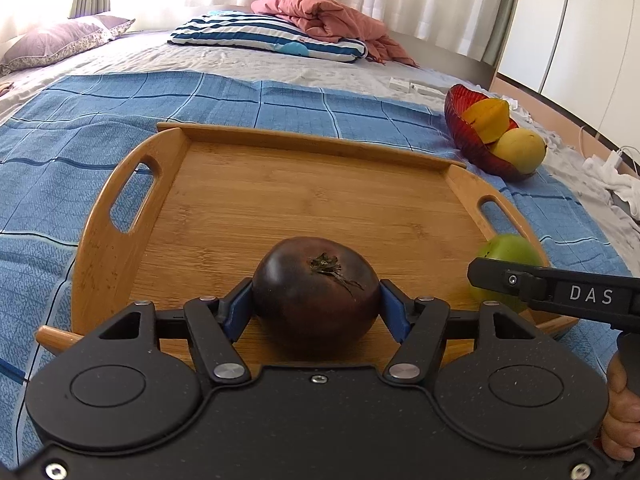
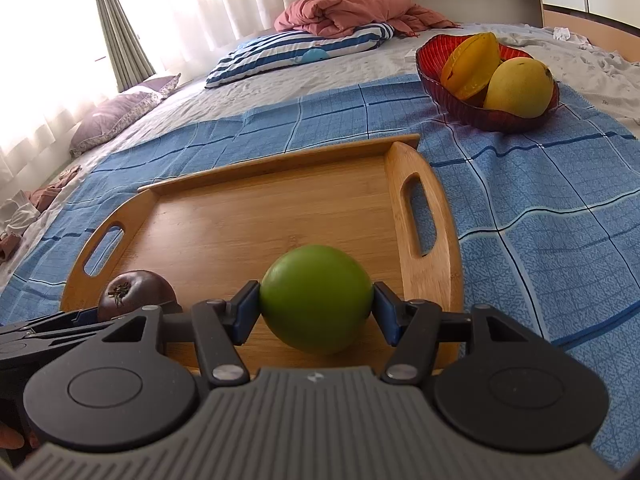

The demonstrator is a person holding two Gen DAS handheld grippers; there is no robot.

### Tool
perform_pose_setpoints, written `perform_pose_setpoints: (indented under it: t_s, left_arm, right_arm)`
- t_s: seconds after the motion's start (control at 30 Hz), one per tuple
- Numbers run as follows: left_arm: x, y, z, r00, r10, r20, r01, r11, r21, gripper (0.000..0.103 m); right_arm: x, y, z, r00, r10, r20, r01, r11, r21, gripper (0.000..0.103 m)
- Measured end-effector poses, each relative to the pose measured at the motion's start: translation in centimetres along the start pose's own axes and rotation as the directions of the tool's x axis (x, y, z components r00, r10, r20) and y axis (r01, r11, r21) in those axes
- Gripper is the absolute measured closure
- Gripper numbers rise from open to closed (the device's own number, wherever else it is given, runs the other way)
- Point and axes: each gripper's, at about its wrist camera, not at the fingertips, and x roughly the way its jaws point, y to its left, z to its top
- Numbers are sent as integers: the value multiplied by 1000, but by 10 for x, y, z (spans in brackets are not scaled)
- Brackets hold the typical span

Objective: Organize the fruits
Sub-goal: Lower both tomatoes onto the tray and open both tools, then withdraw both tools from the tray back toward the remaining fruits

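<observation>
Dark purple fruit [image 1: 316,294] clamped in left gripper [image 1: 316,300] over wooden tray [image 1: 248,196] near edge, green fruit [image 2: 316,298] gripped by right gripper [image 2: 316,304] at its 3 o'clock, red bowl [image 2: 432,68] with yellow fruits at 1 o'clock on bed [image 1: 100,128].

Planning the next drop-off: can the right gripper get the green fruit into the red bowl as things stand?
Probably yes: the right gripper grips the green fruit, and only open blue cloth lies toward the red bowl, though starfruit and mango crowd it.

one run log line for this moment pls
left gripper: shut on dark fruit | right gripper: shut on green fruit | both at wooden tray | red bowl: two fruits
</observation>
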Motion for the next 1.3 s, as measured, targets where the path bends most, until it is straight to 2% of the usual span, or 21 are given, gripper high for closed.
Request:
perform_pose_setpoints:
  t_s: [0.1, 0.2, 0.3, 0.33, 0.37, 0.53, 0.93, 1.13, 1.3]
  left_arm:
    - [-1, 0, 0, 1000, -1, 0, 1, 1000, -8, 39]
    - [-4, 2, 1, 1000, 10, 9, -10, 1000, -14, 31]
    - [-8, 5, 2, 1000, 4, 11, -4, 1000, -16, 27]
    - [-10, 5, 2, 1000, 6, 15, -6, 1000, -15, 20]
    - [-12, 5, 2, 1000, 12, 24, -12, 1000, -12, 17]
    - [-27, 7, 1, 998, 20, 55, -20, 1000, 4, 13]
    - [-78, 4, -23, 988, -11, 154, 1, 998, 69, 7]
    - [-100, 5, -43, 985, -26, 173, 14, 997, 72, 7]
    - [-114, 7, -58, 982, -32, 185, 18, 997, 78, 7]
  right_arm:
    - [0, -1, 0, 1000, 1, -1, -1, 1000, 3, 39]
    - [-2, -1, 0, 1000, 8, 1, -8, 1000, 3, 37]
    - [-4, 1, 0, 1000, 15, 5, -15, 1000, -2, 28]
    - [-5, 1, 0, 1000, 17, 8, -17, 1000, -5, 27]
    - [-6, 2, 0, 1000, 20, 11, -20, 1000, -7, 27]
    - [-13, 6, -1, 999, 23, 30, -22, 999, -24, 21]
    - [-50, 14, -19, 992, 32, 122, -24, 997, -68, 11]
    - [-74, 22, -36, 980, 29, 199, -1, 990, -138, 2]
    - [-89, 28, -52, 971, 37, 236, 6, 984, -178, 0]
